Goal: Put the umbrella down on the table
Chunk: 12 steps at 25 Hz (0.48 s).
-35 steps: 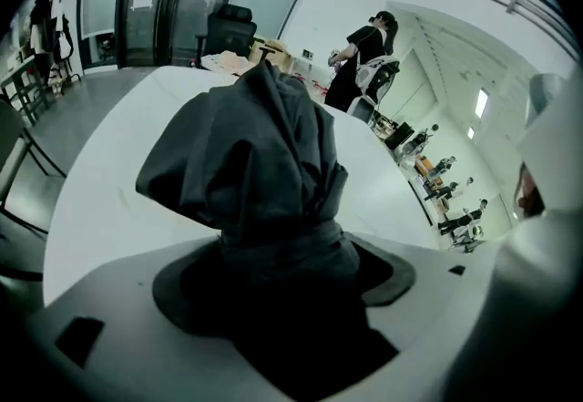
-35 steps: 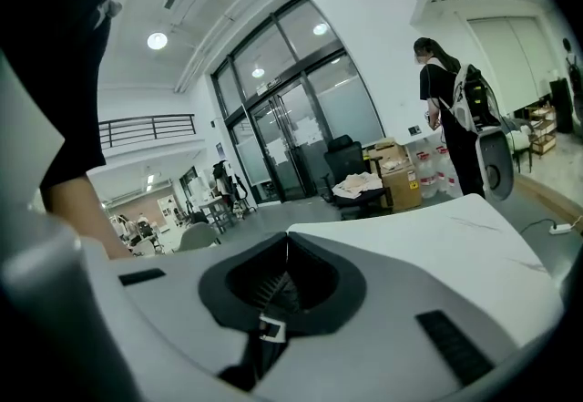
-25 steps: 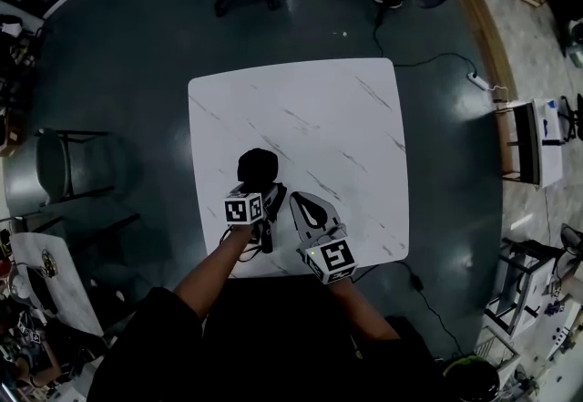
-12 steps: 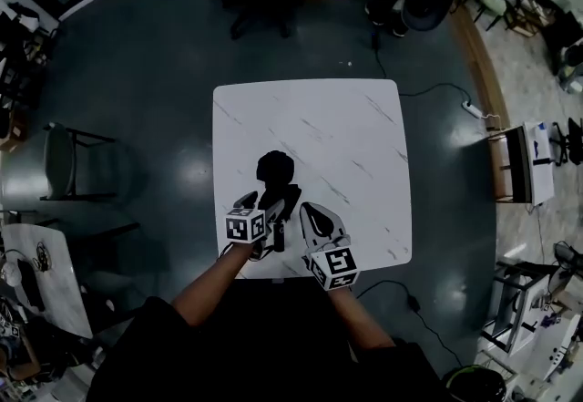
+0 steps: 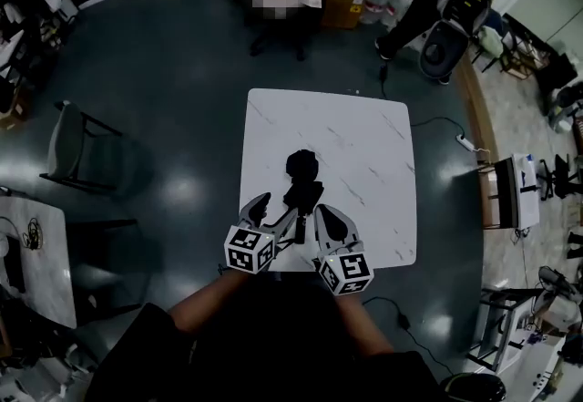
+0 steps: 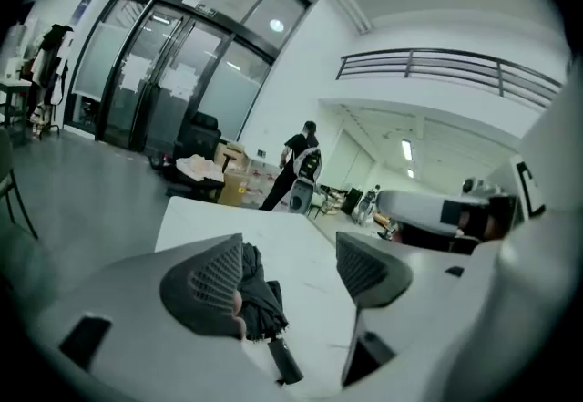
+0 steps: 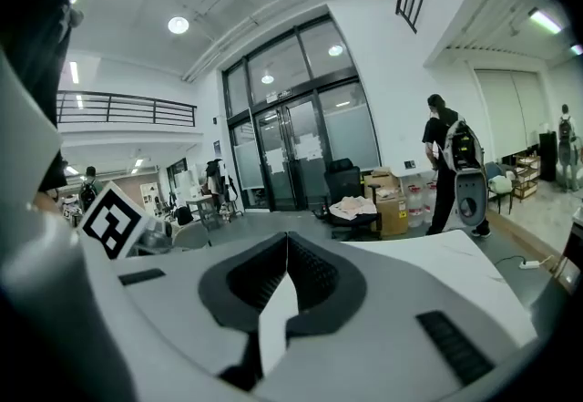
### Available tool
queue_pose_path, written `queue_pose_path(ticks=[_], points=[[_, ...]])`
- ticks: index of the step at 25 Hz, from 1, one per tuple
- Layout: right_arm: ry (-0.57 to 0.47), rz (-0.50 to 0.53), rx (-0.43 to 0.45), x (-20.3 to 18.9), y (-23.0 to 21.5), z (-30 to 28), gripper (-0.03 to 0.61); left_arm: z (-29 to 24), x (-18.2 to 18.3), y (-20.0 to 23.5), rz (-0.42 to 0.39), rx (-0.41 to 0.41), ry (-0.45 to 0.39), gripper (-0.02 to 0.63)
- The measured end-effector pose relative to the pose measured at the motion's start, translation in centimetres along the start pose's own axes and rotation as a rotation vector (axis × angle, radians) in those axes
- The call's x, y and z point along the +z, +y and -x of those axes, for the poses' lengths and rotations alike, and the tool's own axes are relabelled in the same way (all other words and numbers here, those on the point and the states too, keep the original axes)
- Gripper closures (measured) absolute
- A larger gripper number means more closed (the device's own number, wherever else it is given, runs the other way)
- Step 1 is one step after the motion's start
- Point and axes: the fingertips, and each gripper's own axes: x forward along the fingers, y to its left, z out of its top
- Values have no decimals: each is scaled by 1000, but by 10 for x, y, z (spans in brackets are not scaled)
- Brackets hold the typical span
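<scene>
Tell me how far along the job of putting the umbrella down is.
Done: the folded black umbrella lies on the white table, gripped by neither tool. In hand: nothing. The left tool is open, its jaws having just closed slightly with nothing pressed between them. The right tool is shut and empty. Left: apparently nothing except moving the tools clear.

The left gripper (image 5: 273,214) and the right gripper (image 5: 326,216) are side by side, pointing forward. The left jaws are wide apart, have just closed a little, and seem to hold nothing. The right jaws are pressed together.
</scene>
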Motion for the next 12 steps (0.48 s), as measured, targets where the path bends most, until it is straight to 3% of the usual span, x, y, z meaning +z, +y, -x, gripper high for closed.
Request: queue_pose_path(ticks=[5, 10, 12], points=[[-49, 24, 55, 18, 69, 15, 561, 68, 34, -26, -24, -72, -123, 328], [-62, 47, 10, 23, 116, 41, 561, 115, 29, -37, -56, -120, -106, 534], [-56, 50, -32, 17, 123, 50, 561, 127, 22, -38, -84, -132, -113, 582]])
